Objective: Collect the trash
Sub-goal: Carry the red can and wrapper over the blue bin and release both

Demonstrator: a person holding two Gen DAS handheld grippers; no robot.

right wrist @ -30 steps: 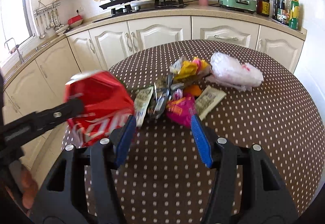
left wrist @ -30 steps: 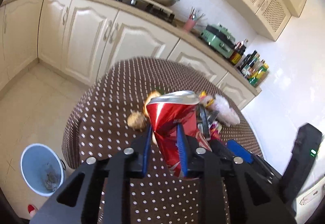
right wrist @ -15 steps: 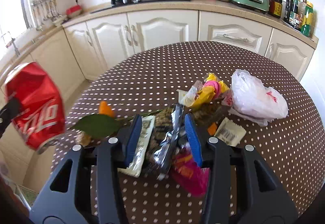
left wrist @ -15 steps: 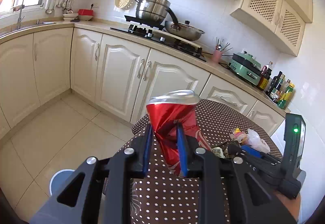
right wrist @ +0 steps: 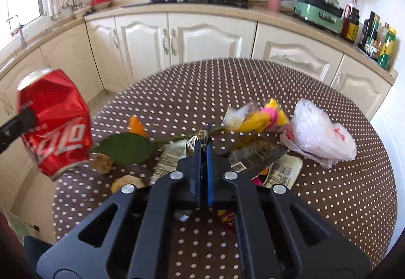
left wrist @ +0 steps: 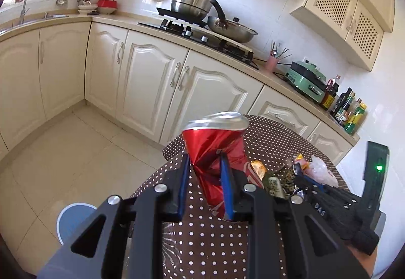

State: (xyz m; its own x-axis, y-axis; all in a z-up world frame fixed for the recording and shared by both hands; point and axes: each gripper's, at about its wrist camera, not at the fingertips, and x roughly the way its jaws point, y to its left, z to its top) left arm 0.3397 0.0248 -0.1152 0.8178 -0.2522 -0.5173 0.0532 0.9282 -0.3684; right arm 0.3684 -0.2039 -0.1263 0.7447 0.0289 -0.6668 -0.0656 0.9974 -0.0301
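While your left gripper [left wrist: 205, 172] clamps crushed red aluminium can [left wrist: 215, 150] off edge of brown polka-dot round table [right wrist: 291, 81], blue plastic bin [left wrist: 73, 220] waits on floor below, likely drop target. Your right gripper [right wrist: 202, 144] has just been closing; jaws together on thin green leaf stem [right wrist: 177, 138] amid wrapper pile [right wrist: 255, 150], probably next load.

Glossy crumpled metal can [left wrist: 215, 150]; thin translucent plastic bag [right wrist: 320, 136]; dotted tablecloth [right wrist: 253, 81].

Bare tablecloth [right wrist: 316, 203] lies open near the table's front edge; wrappers [right wrist: 255, 152], a plastic bag [right wrist: 321, 137] and a leaf [right wrist: 124, 147] crowd its middle, seemingly touching.
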